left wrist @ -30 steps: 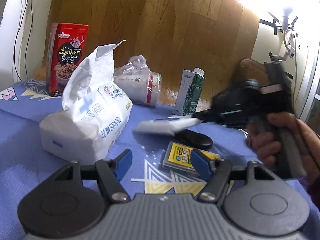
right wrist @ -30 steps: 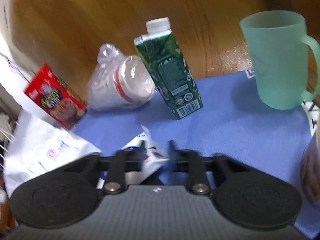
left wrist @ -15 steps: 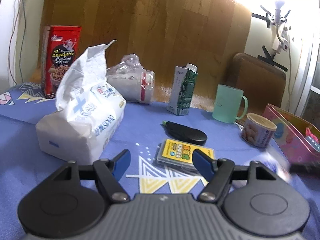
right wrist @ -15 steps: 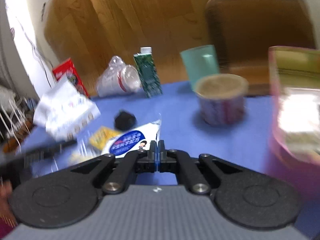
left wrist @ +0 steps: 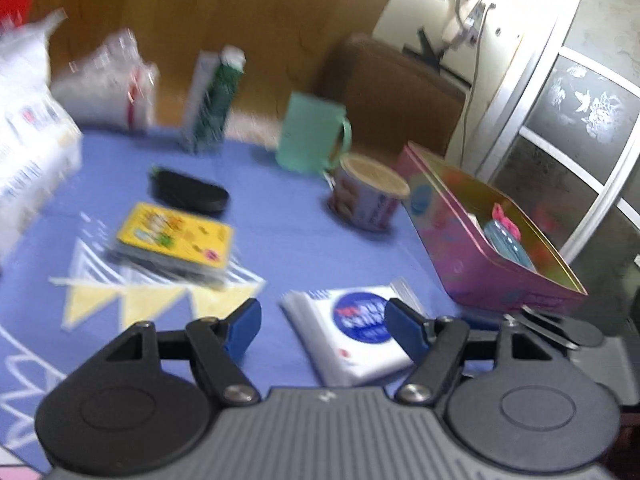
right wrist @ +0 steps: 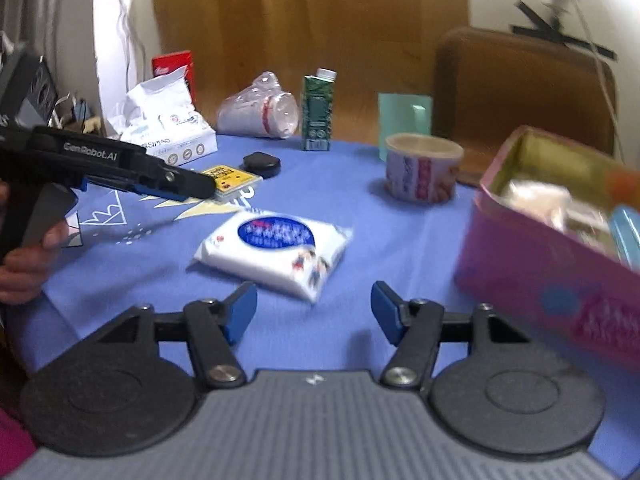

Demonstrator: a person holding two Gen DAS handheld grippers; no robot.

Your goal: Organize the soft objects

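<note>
A: Edges and room?

B: Flat white tissue packet with blue round label (right wrist: 274,250) lies on the blue tablecloth (right wrist: 380,216). Open pink tin box (right wrist: 548,256) at 3 o'clock, near it, apart. Bare cloth between them. Yellow card pack (right wrist: 230,176) at 11 o'clock.

A: Grippers?

B: Right gripper (right wrist: 314,312) spread wide, empty, just short of the packet. Left gripper (left wrist: 324,324) spread too; the packet sits between its blue pads (left wrist: 404,326). Contact unclear, blurred.

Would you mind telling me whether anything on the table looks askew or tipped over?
The bagged stack of cups lies on its side beside the upright green carton. The tissue packet lies flat but skewed on the blue cloth, outside the pink tin.
</note>
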